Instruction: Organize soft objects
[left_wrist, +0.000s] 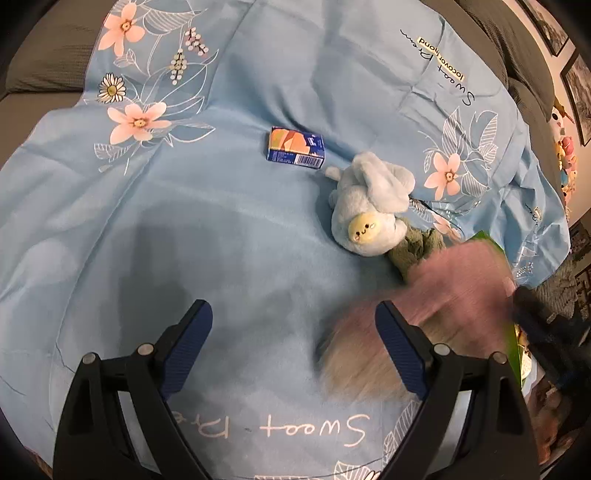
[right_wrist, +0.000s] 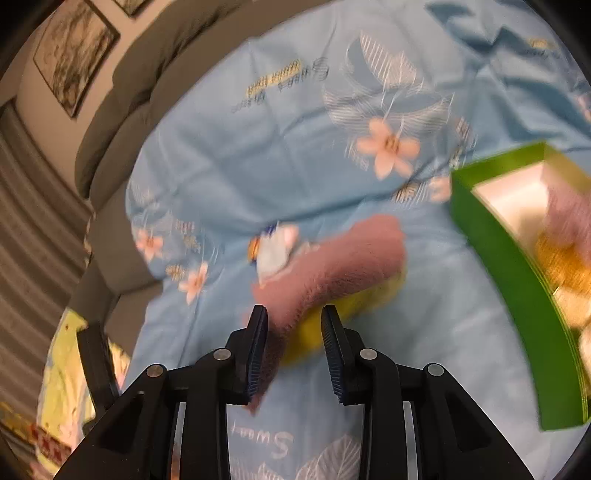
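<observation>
right tongs (right_wrist: 293, 350) pinch the pink-and-yellow plush (right_wrist: 332, 266); left tongs (left_wrist: 293, 350) gape empty.

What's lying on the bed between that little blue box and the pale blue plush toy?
Nothing: in the left wrist view only bare blue bedsheet separates the small box from the plush toy.

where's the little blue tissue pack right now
In the left wrist view the tissue pack lies flat on the blue floral sheet, just up-left of the pale blue plush toy and apart from it.
</observation>
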